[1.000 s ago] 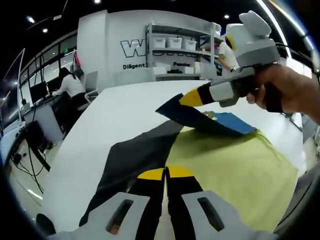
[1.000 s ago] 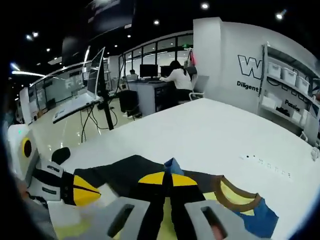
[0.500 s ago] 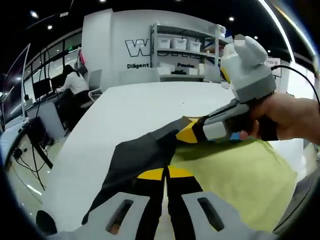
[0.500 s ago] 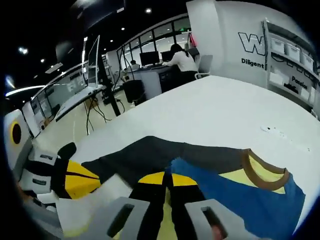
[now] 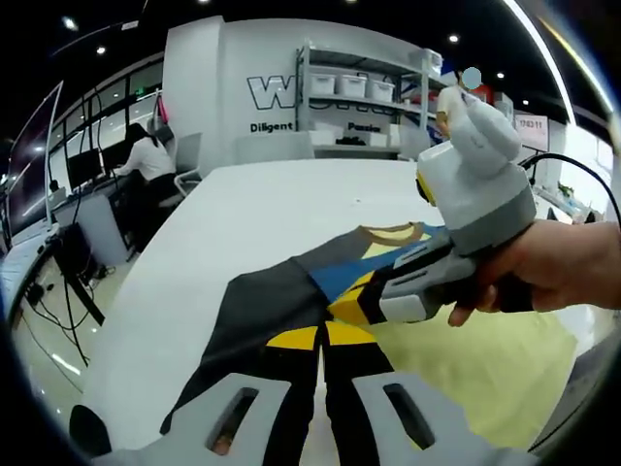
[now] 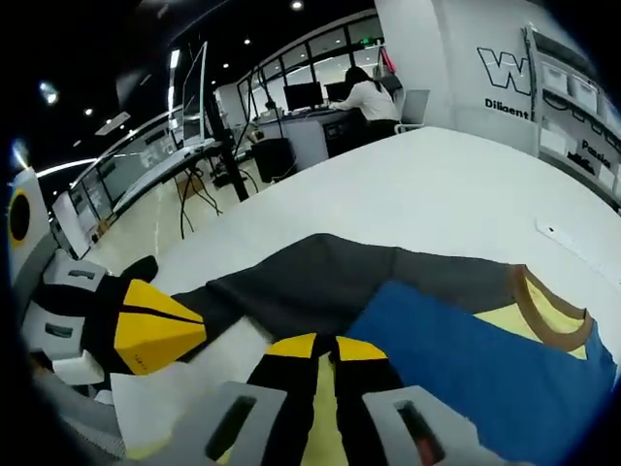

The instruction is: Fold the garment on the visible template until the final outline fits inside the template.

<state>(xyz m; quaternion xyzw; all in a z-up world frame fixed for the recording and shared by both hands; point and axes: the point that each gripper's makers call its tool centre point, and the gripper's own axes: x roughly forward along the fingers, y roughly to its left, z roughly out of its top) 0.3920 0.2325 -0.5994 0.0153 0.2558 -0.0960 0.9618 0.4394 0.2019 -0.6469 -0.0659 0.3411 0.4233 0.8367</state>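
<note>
Mid-fold on a white worktop. Garment lying flat, grey sleeve stretched toward the near left, blue body and tan-trimmed collar toward the far right. Pale yellow template spread beneath it, showing to the right of the fabric in the left gripper view.

Left gripper low over the grey sleeve, yellow-tipped jaws drawn together; whether any cloth is pinched between them cannot be told. Right gripper just above the seam where grey meets blue, jaws likewise together, grip on fabric not readable. Seen from the left gripper view, right gripper held in a hand, its tip pressed at the blue edge, close beside the left one. Seen from the right gripper view, left gripper at the near left, touching the end of the sleeve.

Step in hand, by judgement: bringing the sleeve side in over the body, both tools working the same fold line.

Next move, likely: lifting the grey sleeve and carrying it rightward across the blue panel, laying it flat, then checking that no edge overhangs the yellow sheet. Needs a firm pinch and a low, even sweep to avoid dragging the whole garment off the template.

Office desks, shelving and a seated person far behind.
</note>
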